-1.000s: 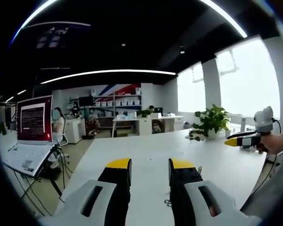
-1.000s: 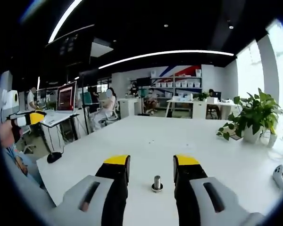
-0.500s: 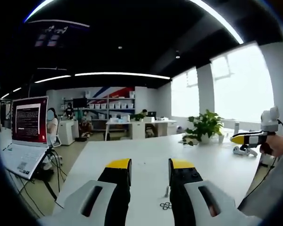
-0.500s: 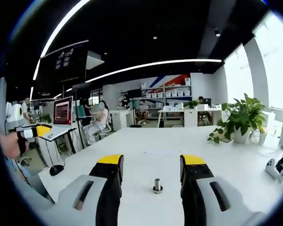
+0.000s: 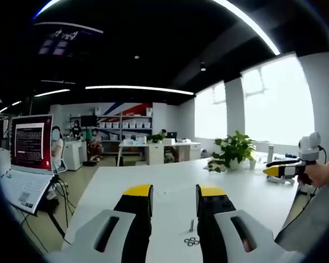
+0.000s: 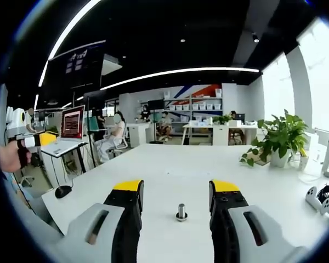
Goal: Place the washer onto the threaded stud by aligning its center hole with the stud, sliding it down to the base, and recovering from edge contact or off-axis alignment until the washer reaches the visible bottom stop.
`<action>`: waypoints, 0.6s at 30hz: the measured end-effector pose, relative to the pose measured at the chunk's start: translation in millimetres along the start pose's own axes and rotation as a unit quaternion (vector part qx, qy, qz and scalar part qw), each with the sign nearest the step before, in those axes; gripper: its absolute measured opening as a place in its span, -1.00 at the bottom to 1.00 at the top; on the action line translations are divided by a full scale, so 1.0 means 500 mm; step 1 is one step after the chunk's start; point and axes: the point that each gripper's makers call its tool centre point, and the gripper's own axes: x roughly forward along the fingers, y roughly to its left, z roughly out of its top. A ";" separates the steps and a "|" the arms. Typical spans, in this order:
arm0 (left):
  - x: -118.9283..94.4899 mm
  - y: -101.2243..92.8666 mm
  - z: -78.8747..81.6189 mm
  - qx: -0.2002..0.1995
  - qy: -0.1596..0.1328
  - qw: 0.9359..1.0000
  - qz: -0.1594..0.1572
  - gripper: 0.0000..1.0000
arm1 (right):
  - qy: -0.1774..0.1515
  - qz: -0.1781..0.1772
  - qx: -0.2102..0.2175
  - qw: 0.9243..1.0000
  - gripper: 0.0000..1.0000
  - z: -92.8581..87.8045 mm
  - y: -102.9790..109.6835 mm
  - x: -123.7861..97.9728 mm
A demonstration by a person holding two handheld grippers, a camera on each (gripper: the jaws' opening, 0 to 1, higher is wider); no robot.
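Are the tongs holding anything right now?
No, nothing. The left tongs are open above the small metal washers on the white table. The right tongs are open around the short threaded metal stud, not touching it.

A short metal threaded stud (image 6: 181, 211) stands upright on a round flat base, on the white tabletop. In the right gripper view it sits ahead of that gripper, in line with the gap between the two yellow-tipped jaws and roughly centred between them, touching neither. In the left gripper view the stud (image 5: 191, 225) shows as a thin upright pin close against the inner edge of the right-hand jaw. Just nearer the camera, a small cluster of washers (image 5: 191, 241) lies flat on the table, their ring shapes barely resolved.
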 end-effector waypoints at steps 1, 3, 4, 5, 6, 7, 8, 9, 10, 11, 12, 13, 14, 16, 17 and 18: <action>0.001 0.000 0.000 0.000 0.000 1.000 0.001 -0.41 | -0.002 -0.001 -0.002 1.000 0.00 0.002 0.000 0.000; 0.003 0.000 0.000 -0.003 0.001 1.000 0.002 -0.41 | -0.002 0.000 -0.005 1.000 0.00 0.005 -0.001 0.000; 0.003 -0.001 0.003 0.000 0.000 1.000 0.004 -0.41 | -0.004 0.003 -0.003 1.000 0.00 0.006 0.001 0.000; 0.005 -0.003 0.005 0.000 0.000 1.000 0.005 -0.41 | -0.002 0.006 -0.004 1.000 0.00 0.005 0.003 -0.002; 0.006 -0.005 0.006 0.001 0.000 1.000 0.005 -0.41 | -0.002 0.008 -0.007 1.000 0.00 0.004 0.004 -0.003; 0.007 -0.006 0.005 0.006 0.003 1.000 0.009 -0.41 | -0.002 0.011 -0.008 1.000 0.00 0.003 0.006 -0.006; 0.006 -0.007 0.008 0.006 0.004 1.000 0.011 -0.41 | -0.003 0.015 -0.006 1.000 0.00 0.003 0.009 -0.008; 0.003 -0.006 0.013 0.004 0.004 1.000 0.018 -0.41 | -0.003 0.022 -0.005 1.000 0.00 0.002 0.013 -0.012; 0.000 -0.004 0.017 0.005 0.001 1.000 0.024 -0.41 | -0.004 0.024 -0.010 1.000 0.00 0.002 0.015 -0.014; -0.002 -0.003 0.022 0.005 -0.003 1.000 0.028 -0.41 | -0.007 0.028 -0.018 0.999 0.00 0.003 0.015 -0.017; -0.002 -0.002 0.023 0.006 -0.005 0.999 0.031 -0.41 | -0.010 0.031 -0.019 0.999 0.00 0.005 0.016 -0.019; -0.001 -0.001 0.021 0.008 -0.004 0.999 0.033 -0.42 | -0.012 0.030 -0.016 0.999 -0.01 0.003 0.011 -0.018; 0.000 0.002 0.015 0.010 -0.001 0.999 0.035 -0.42 | -0.011 0.029 -0.013 0.999 -0.01 0.002 0.009 -0.017; 0.000 0.006 0.010 0.008 0.003 0.999 0.040 -0.42 | -0.014 0.022 -0.003 1.000 -0.01 0.004 0.001 -0.016; -0.001 0.007 0.009 0.007 0.004 0.999 0.042 -0.42 | -0.016 0.020 -0.002 1.000 -0.01 0.006 -0.002 -0.015; -0.001 0.009 0.010 0.006 0.004 0.999 0.045 -0.42 | -0.018 0.020 0.001 1.000 -0.01 0.008 -0.002 -0.015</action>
